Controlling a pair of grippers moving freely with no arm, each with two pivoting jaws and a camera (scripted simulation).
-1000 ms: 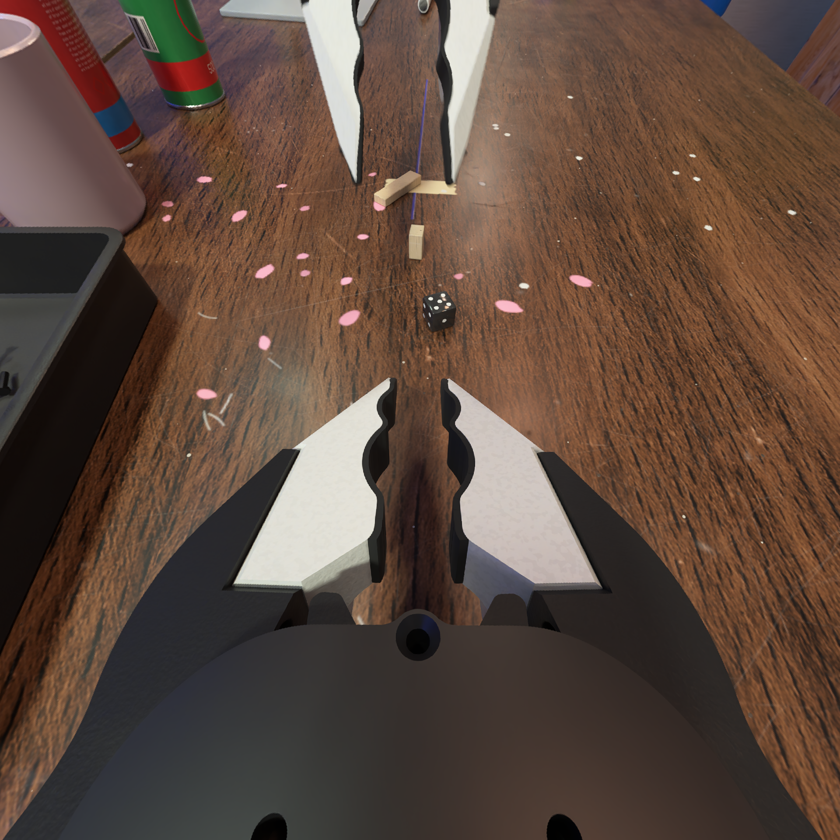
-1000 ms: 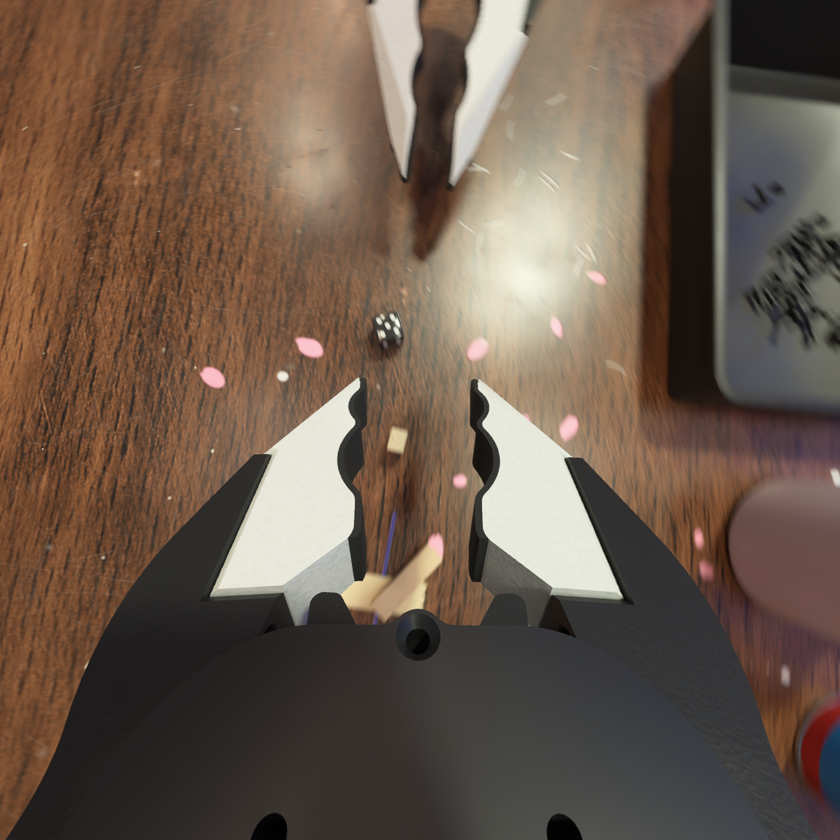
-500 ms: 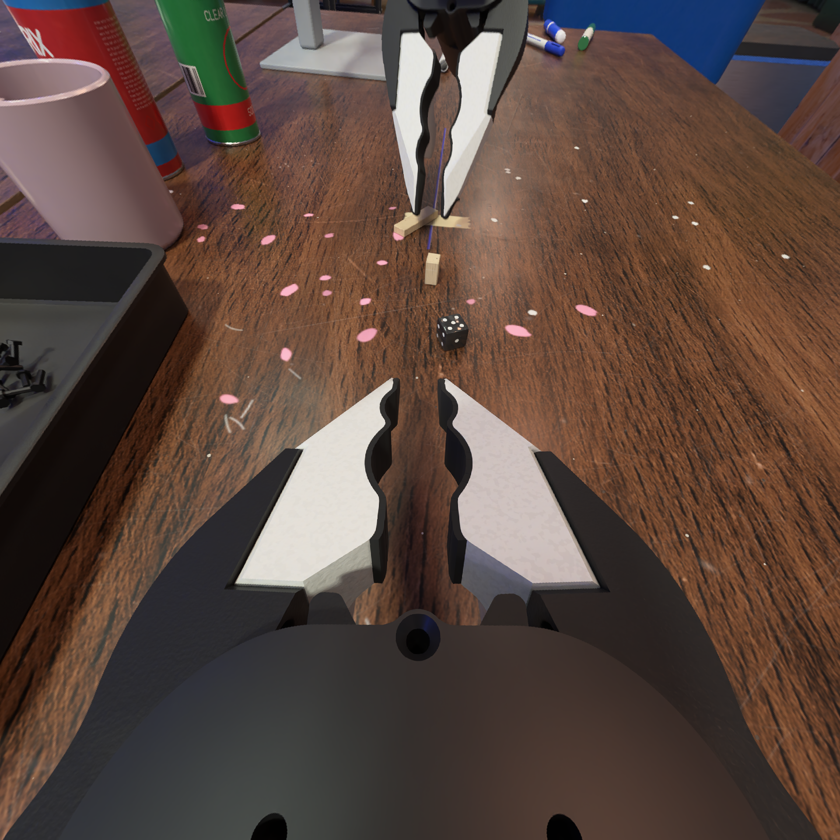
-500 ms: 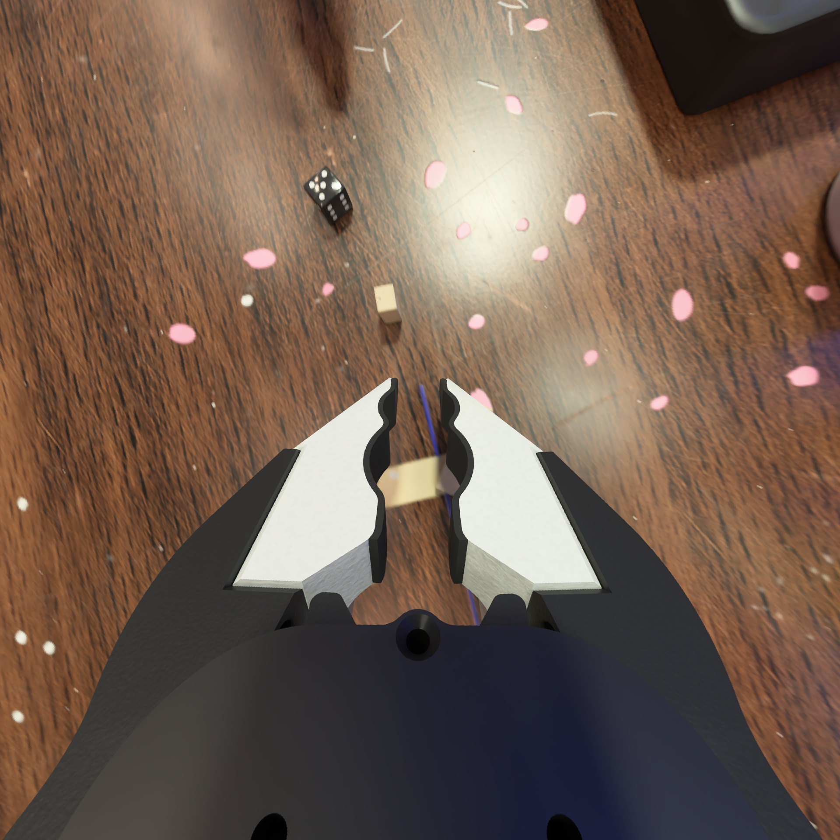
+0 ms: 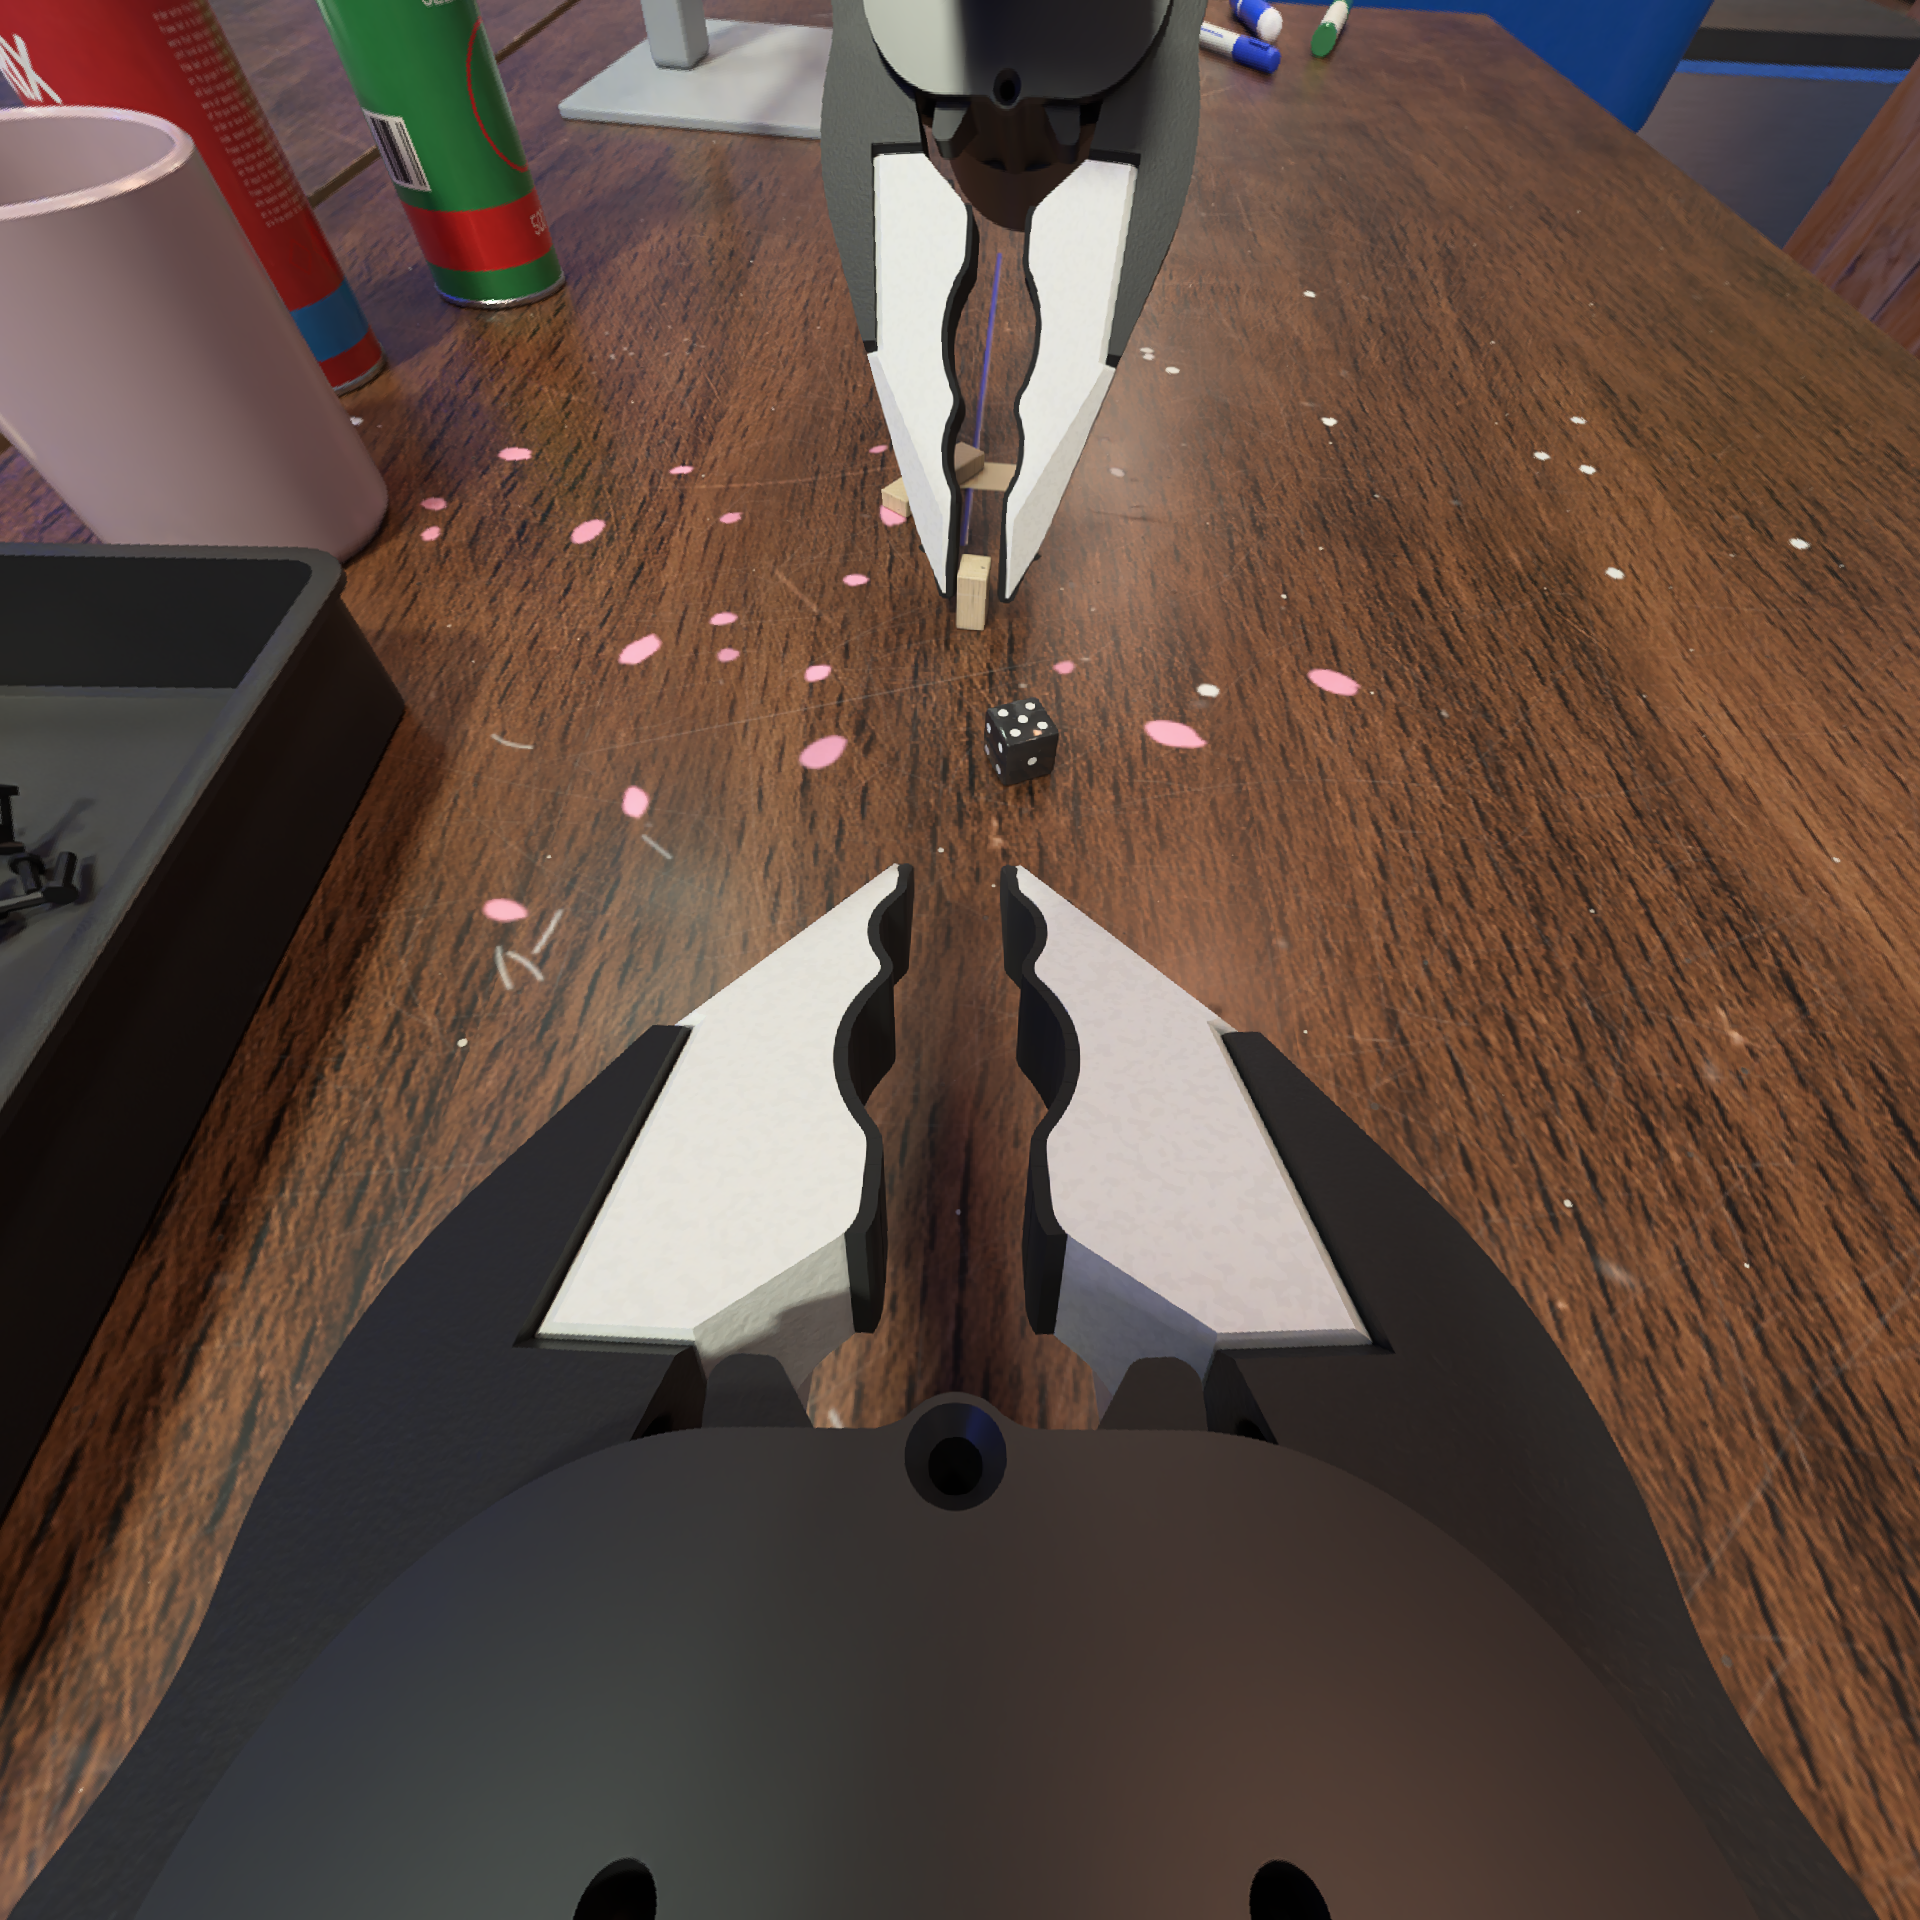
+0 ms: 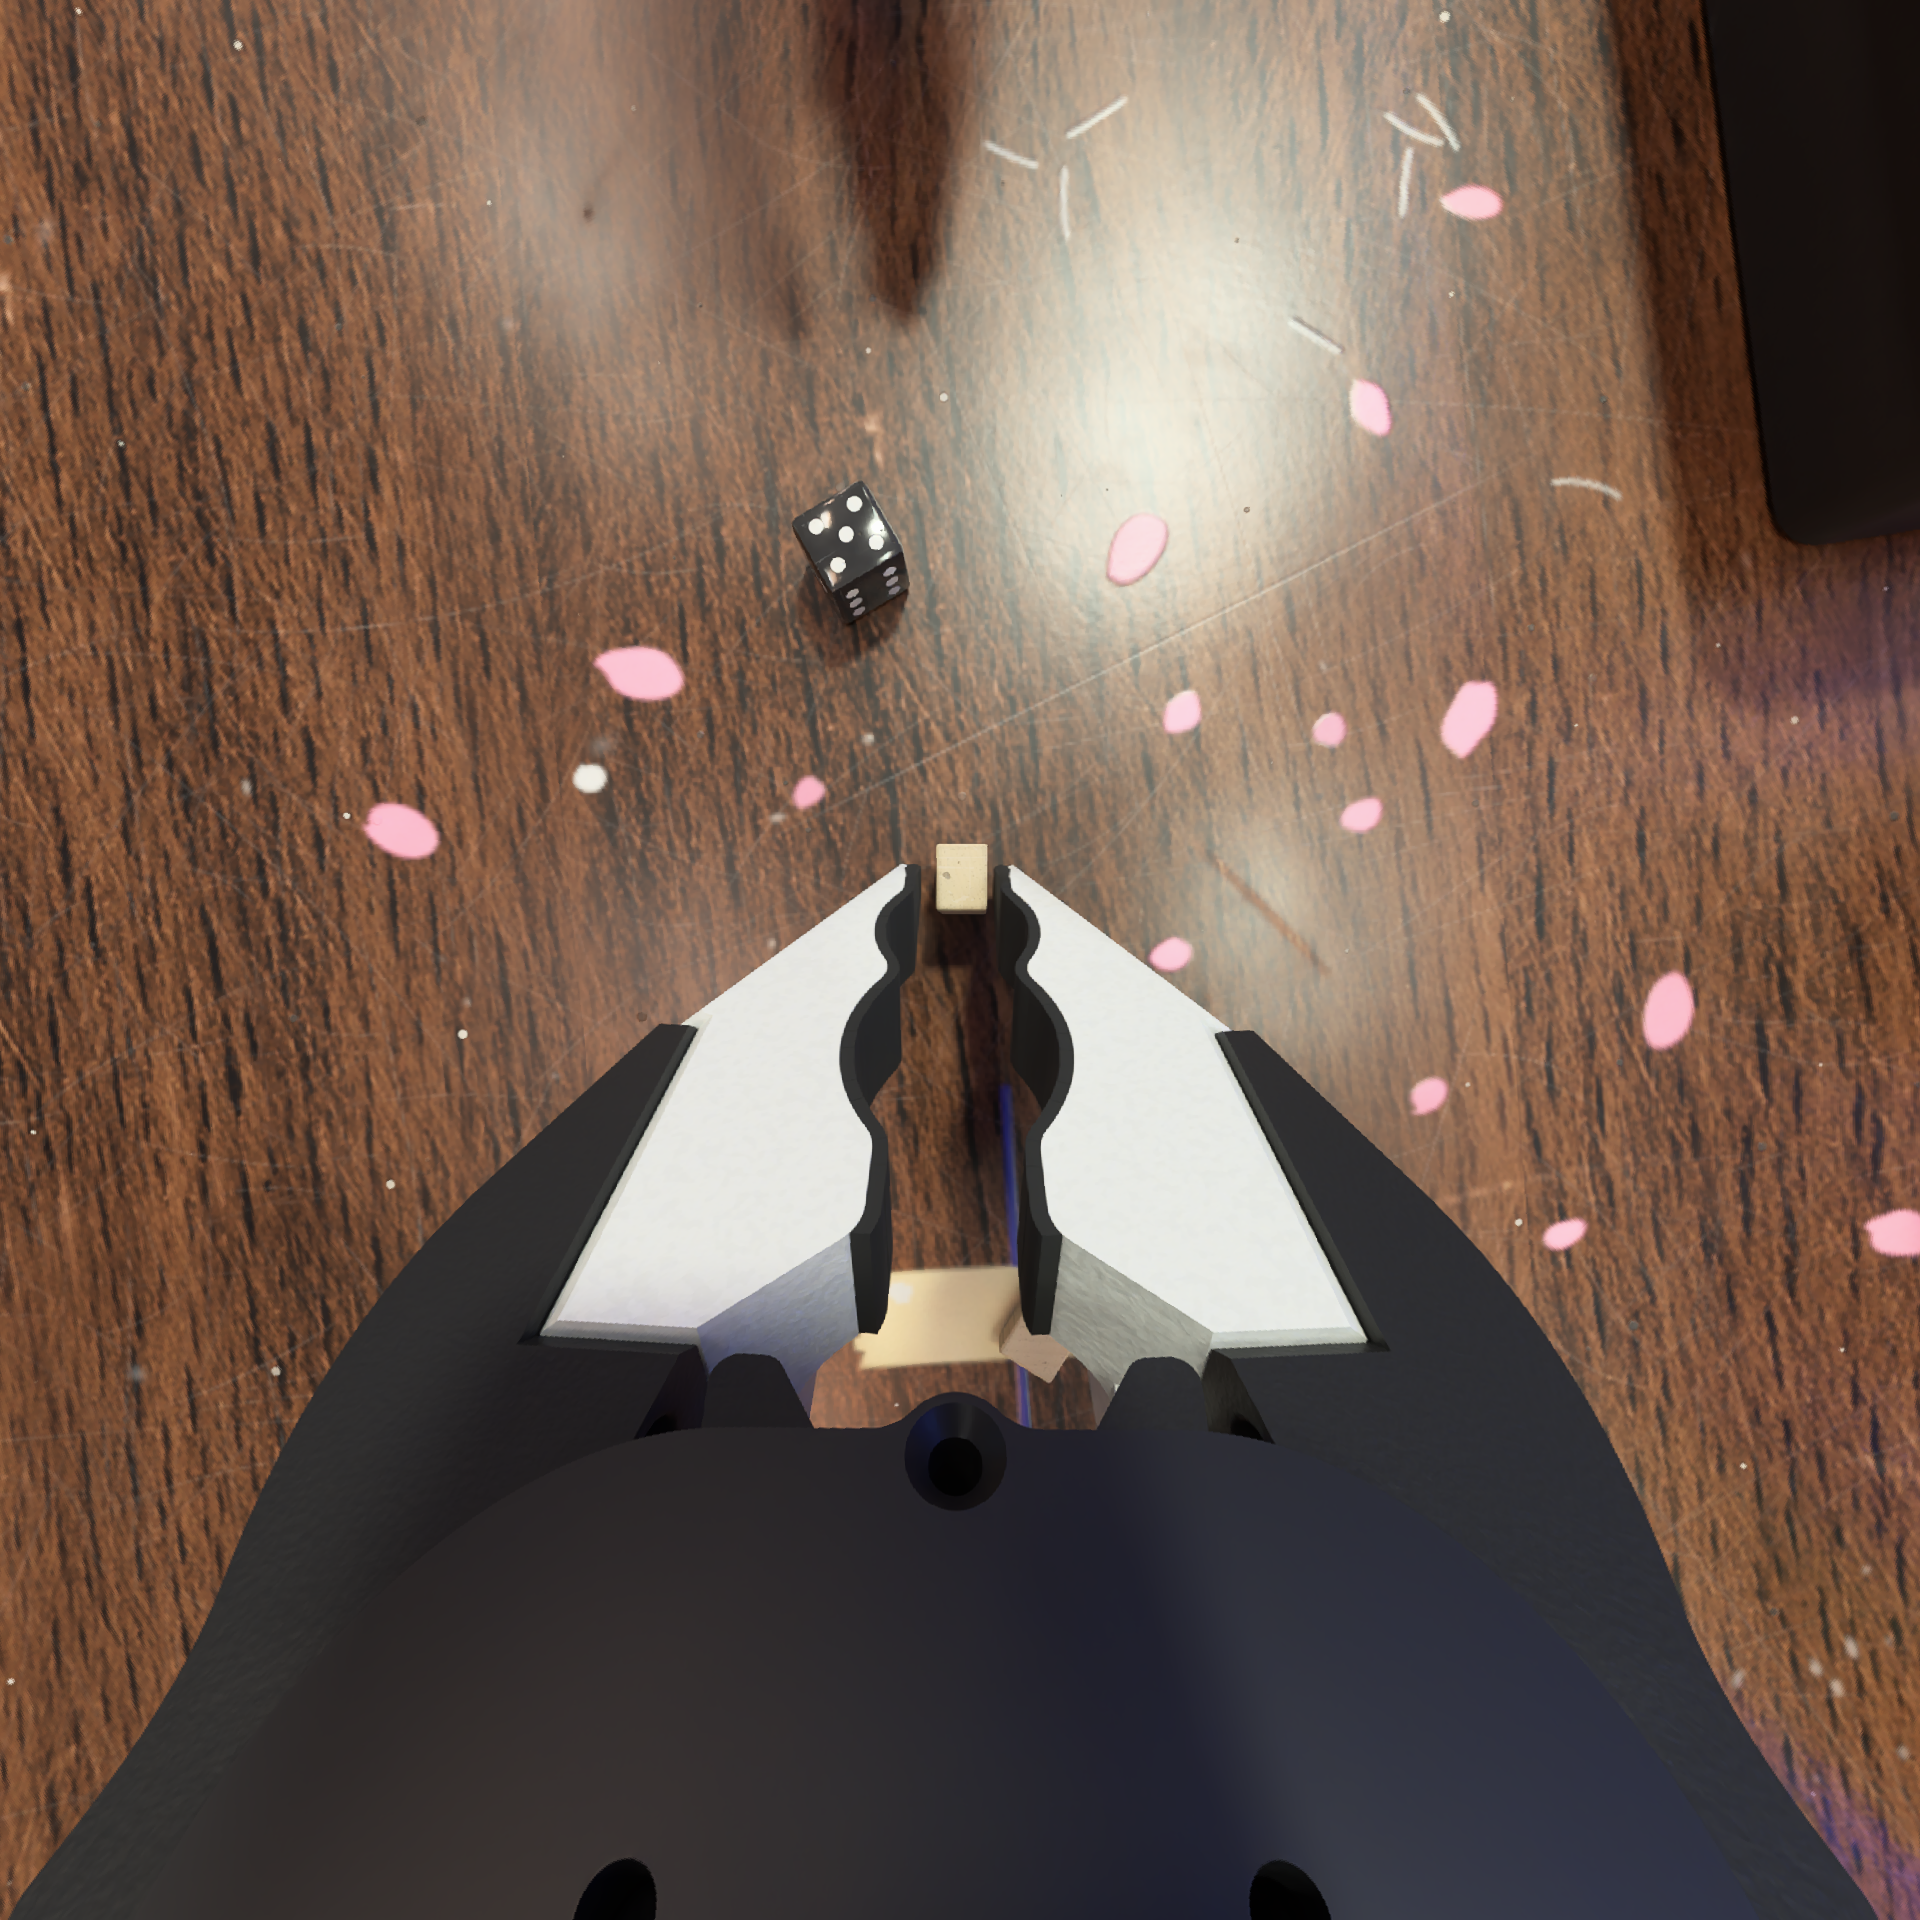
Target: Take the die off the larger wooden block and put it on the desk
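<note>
Black tray (image 5: pixel 156 790) – small dark parts (image 5: pixel 42 873), pink cup (image 5: pixel 156 343)

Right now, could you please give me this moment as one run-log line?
die: on desk, off blocks | small block: between right hand-held gripper tips | left hand-held gripper: empty, slightly open

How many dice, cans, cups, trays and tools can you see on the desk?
Dice: 1, the black die
Cans: 2, the red can and the green can
Cups: 1, the pink cup
Trays: 1, the black tray
Tools: 2, the left tool and the right tool
Total: 7
</note>
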